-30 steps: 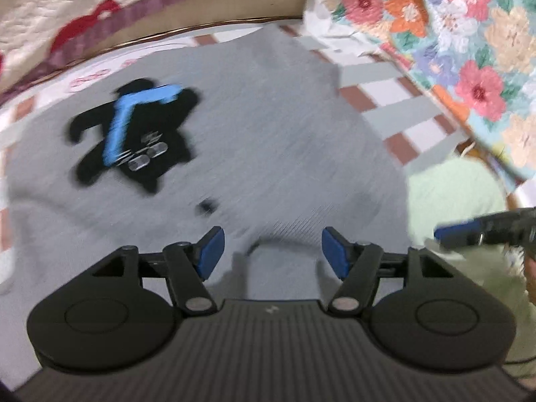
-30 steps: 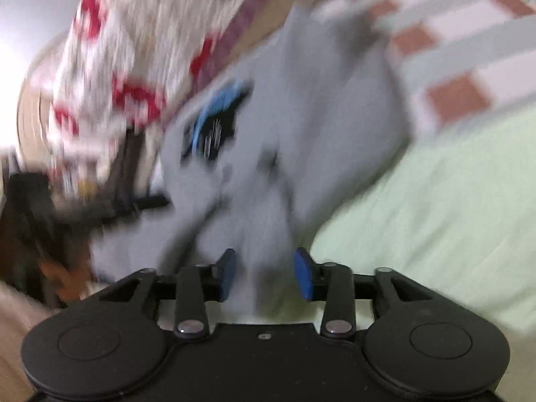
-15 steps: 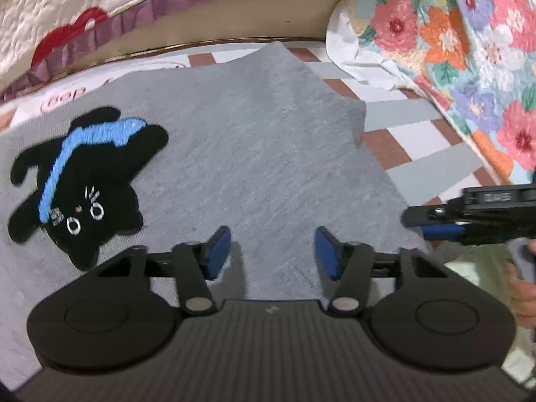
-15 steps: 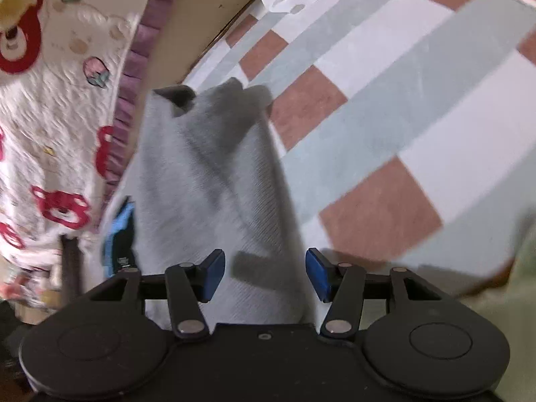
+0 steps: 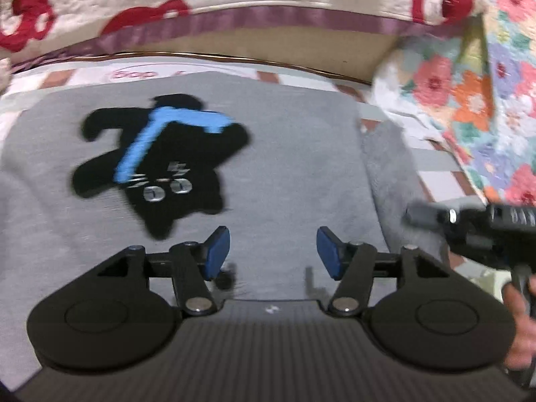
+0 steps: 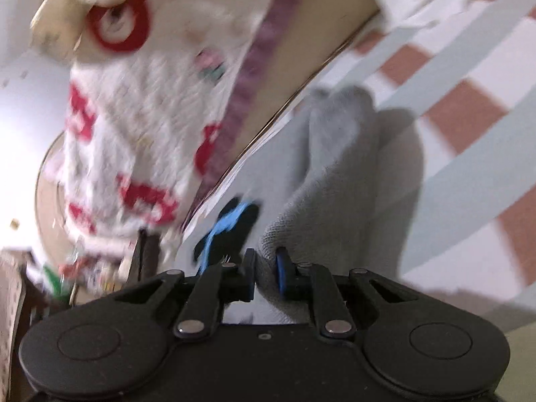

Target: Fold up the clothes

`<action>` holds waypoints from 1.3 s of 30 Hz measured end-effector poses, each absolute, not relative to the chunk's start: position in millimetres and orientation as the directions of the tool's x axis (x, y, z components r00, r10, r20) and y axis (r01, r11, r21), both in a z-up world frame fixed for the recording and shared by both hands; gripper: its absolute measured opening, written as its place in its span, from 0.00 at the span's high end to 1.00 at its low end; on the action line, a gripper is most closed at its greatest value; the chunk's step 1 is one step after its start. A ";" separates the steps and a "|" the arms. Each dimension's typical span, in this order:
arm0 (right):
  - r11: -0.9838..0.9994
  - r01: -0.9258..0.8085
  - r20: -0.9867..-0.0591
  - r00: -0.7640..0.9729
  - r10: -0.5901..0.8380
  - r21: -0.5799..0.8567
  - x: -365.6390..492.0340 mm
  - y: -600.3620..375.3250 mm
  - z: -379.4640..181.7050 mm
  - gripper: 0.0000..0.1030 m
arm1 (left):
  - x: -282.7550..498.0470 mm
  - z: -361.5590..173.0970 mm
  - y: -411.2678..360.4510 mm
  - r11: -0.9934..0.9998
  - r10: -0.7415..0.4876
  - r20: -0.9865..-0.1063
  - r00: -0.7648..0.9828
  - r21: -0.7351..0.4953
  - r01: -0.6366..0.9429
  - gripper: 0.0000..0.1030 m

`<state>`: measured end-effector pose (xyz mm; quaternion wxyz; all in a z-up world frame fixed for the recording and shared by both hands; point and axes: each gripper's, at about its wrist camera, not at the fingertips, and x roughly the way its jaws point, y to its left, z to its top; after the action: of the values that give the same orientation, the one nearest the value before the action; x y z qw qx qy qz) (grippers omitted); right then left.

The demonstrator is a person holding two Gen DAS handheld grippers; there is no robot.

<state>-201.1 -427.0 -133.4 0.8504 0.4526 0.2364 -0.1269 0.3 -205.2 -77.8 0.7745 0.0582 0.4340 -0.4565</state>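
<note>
Lying spread across the striped bed cover [image 5: 435, 181], the grey sweater [image 5: 294, 174] is showing its black cat patch [image 5: 160, 164] face up, with the patch's head pointing toward the left gripper [image 5: 273, 251]. That gripper is hovering just above the near part of the sweater with its blue pads spread wide and nothing between them. The right gripper [image 6: 264, 268] is pinching a bunched fold of the grey knit, pads pressed together on it, and the cloth is running away from the pads as a raised ridge toward the far corner of the bed. In the left wrist view the same gripper is sitting off the sweater's right edge, beside a narrower grey strip [image 5: 388, 167], probably a sleeve, that is lying lengthwise along the body. So the right hand is the nearer one to that side, and the strip's long axis is pointing away from both grippers. Judging from this, any fold would be carrying that right side leftward, across toward the cat patch. Motion blur is hiding finer detail.
</note>
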 end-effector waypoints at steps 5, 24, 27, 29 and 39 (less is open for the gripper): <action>0.659 0.375 -0.544 0.837 0.063 0.653 -173.7 -391.2 -124.7 0.85 | 17.8 -67.0 -196.3 0.561 -0.701 -0.692 0.173 -0.386 0.732 0.45; 0.740 0.306 -0.563 0.818 0.118 0.599 -174.6 -364.0 -116.8 0.84 | -6.2 -82.8 -314.8 0.332 -0.601 -0.798 0.042 -0.201 0.922 0.89; 0.699 0.283 -0.503 0.855 0.126 0.657 -190.6 -378.9 -105.4 0.81 | 19.9 -72.8 -278.1 0.438 -0.634 -0.767 0.100 -0.250 0.864 0.90; 0.641 0.276 -0.451 0.884 0.123 0.716 -204.0 -395.4 -97.6 0.80 | 38.8 -76.8 -249.3 0.511 -0.637 -0.759 0.134 -0.286 0.810 0.90; 0.559 0.366 -0.519 0.844 0.138 0.744 -174.4 -430.0 -96.8 0.58 | 73.2 -126.3 -157.7 0.707 -0.569 -0.799 0.193 -0.356 0.611 0.91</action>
<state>-174.4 -430.0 -96.8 0.8402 0.4648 0.2712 -0.0676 73.2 -157.7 -126.3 0.7721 0.0205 0.5073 -0.3823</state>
